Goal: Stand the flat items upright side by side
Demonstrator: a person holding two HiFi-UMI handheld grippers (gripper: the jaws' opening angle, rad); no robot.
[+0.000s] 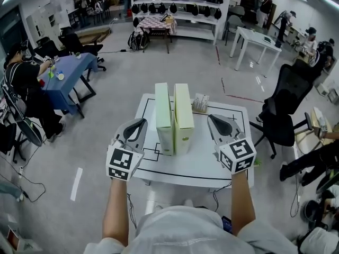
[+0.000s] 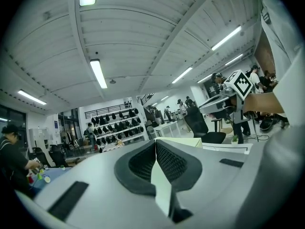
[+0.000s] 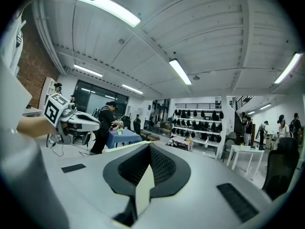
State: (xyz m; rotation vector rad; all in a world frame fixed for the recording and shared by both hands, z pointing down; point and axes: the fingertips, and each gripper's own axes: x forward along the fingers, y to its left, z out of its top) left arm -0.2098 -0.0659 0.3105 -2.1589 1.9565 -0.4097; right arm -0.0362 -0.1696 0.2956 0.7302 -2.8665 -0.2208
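Two pale green flat boxes, the left box [image 1: 163, 118] and the right box [image 1: 183, 116], stand upright side by side, touching, in the middle of the white table [image 1: 201, 163]. My left gripper [image 1: 141, 123] is held up just left of them, shut and empty. To their right my right gripper [image 1: 212, 119] is raised too, shut with nothing in it. In the left gripper view the jaws [image 2: 155, 143] meet, with a box top [image 2: 183, 141] just beyond. The right gripper view shows closed jaws [image 3: 149, 145] pointing out into the room.
A small rack of items [image 1: 200, 102] sits at the table's far edge. A black office chair [image 1: 286, 107] stands close on the right. A blue table [image 1: 69, 70] with a seated person [image 1: 21, 83] is at the left, a white table [image 1: 259, 38] and helmet shelves [image 1: 175, 1] behind.
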